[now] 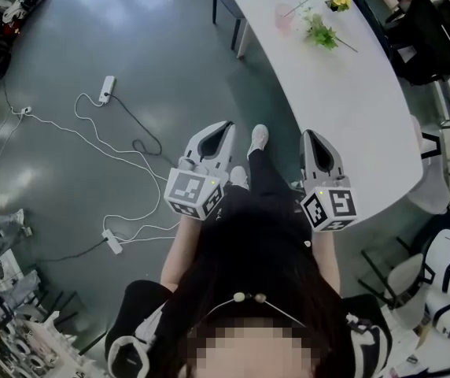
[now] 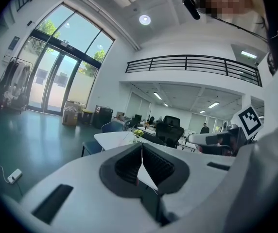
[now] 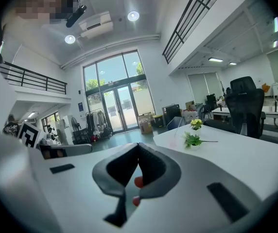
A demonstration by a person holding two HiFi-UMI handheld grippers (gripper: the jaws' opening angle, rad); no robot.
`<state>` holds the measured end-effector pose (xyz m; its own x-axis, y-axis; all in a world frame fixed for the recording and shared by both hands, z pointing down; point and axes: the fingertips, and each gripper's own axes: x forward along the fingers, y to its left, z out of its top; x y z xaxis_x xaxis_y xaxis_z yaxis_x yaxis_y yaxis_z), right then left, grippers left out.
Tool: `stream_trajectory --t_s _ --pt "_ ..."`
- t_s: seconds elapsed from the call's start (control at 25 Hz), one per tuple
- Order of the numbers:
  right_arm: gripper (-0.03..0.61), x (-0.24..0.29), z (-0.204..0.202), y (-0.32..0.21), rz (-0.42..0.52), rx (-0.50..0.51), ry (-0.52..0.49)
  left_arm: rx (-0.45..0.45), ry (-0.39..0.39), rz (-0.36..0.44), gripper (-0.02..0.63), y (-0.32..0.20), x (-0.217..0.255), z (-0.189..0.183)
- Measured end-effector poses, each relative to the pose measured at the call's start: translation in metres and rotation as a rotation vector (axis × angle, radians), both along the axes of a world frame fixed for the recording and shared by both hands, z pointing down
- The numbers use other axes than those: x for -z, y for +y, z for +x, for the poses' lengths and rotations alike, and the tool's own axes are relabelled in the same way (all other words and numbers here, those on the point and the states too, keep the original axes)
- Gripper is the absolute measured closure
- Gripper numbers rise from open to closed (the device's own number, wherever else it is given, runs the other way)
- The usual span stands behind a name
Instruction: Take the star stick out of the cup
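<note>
The white worktop [image 1: 351, 93] is carrying the pink cup [image 1: 283, 18] at its far end, the star stick [image 1: 304, 2] leaning inside. I'm holding my left hand-held gripper [image 1: 226, 126] and right hand-held gripper [image 1: 310, 135] closed and empty. The stick is looking thin and light, so I'm aiming to pinch its shaft above the rim.

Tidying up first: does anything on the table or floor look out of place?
A green leafy stem lies flat on the white table near the translucent pink cup; white power strips and loose cables sprawl across the floor.
</note>
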<state>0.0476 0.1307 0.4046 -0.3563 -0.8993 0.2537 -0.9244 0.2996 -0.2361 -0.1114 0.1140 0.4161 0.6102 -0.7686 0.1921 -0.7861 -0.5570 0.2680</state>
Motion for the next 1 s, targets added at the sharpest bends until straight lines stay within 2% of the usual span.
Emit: stream_trajectory --t_s 0.48,0.72,0.96,1.0 --pt "0.574 -0.007 0.006 -0.102 -0.003 0.03 -0.002 -0.039 -0.061 0.016 0.604 -0.092 -0.001 0.024" --pt "0.574 -0.018 0.037 -0.172 -0.032 0.011 0.016 -0.058 -0.089 0.0 0.604 -0.157 -0.002 0.048" --pt "0.574 -0.048 0.081 -0.249 -0.123 0.02 -0.039 -0.074 -0.107 0.005 0.604 -0.216 0.003 0.081" --pt "0.557 -0.055 0.086 -0.261 -0.142 0.025 -0.053 -0.075 -0.11 0.003 0.604 -0.222 0.003 0.085"
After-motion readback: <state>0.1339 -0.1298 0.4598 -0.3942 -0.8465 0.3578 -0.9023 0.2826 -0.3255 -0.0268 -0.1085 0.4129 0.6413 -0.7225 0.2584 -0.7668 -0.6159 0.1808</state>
